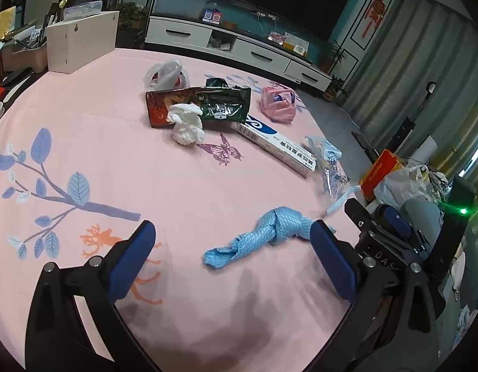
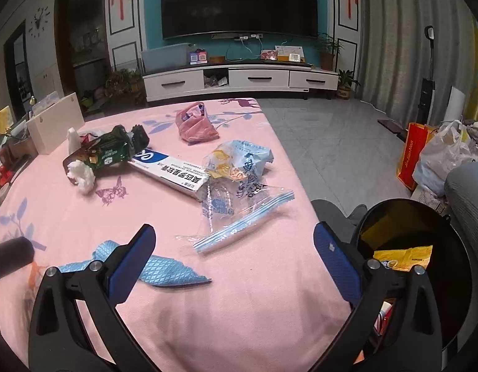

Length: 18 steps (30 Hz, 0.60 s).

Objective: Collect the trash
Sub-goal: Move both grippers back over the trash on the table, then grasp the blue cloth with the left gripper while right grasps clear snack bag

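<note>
Here both claws hang with fingers apart, holding nothing: the left gripper over a twisted blue cloth on the pink tablecloth, the right gripper near a clear plastic bag, beside the black bin.

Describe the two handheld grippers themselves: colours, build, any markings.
Both look alike. The left gripper has black, angular finger arms with silver bolt heads at the joints and textured blue pads. The right gripper matches: black frame, silver bolts, blue pads, one bearing a small pale mark. No cables or sleeves show.
</note>
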Each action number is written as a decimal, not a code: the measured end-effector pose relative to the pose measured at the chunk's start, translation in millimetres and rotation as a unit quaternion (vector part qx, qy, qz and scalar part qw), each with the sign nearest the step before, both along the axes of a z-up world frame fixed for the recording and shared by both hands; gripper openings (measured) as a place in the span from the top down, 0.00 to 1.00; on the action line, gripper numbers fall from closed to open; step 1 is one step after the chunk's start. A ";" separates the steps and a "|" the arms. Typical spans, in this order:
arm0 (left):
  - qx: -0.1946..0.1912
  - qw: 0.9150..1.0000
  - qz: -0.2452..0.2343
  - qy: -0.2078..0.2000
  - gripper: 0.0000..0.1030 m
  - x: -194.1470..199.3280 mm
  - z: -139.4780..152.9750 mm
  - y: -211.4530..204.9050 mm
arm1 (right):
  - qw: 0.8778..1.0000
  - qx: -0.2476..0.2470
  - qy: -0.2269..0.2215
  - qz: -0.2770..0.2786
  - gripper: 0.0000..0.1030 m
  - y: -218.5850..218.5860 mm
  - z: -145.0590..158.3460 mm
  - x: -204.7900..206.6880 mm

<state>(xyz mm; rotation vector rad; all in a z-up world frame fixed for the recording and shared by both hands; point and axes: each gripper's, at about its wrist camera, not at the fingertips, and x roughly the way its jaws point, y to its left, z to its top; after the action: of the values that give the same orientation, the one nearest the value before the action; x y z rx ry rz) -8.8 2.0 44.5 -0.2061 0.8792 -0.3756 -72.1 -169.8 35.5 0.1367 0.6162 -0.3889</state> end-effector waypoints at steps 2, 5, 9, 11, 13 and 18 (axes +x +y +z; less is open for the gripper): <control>0.001 1.000 -0.005 0.002 0.03 -0.5 -0.8 -1.9 | 1.000 -0.002 0.000 0.002 0.03 1.9 0.2 0.9; 0.001 1.000 -0.010 0.003 0.04 -1.5 -1.8 -4.2 | 1.000 -0.003 0.000 0.000 0.03 1.7 -0.2 0.1; 0.001 1.000 -0.018 0.003 0.04 0.6 -3.6 -5.8 | 1.000 0.013 -0.002 -0.002 0.03 -2.9 0.2 -1.0; -0.001 1.000 -0.016 0.009 0.04 2.2 -6.1 -6.0 | 1.000 0.022 -0.006 -0.004 0.03 -5.2 1.1 -2.1; -0.008 1.000 -0.021 0.015 0.06 3.4 -8.1 -6.8 | 0.999 0.032 -0.009 -0.006 0.03 -9.0 2.2 -4.7; -0.046 0.997 -0.048 0.032 0.23 9.5 -12.6 -15.1 | 0.999 0.047 -0.018 -0.013 0.03 -15.3 6.4 -9.5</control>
<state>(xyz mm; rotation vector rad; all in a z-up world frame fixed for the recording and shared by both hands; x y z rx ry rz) 0.7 -13.1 31.8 -0.2625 0.9376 -0.5008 -81.6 -185.2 41.8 0.2414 0.5969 -0.3811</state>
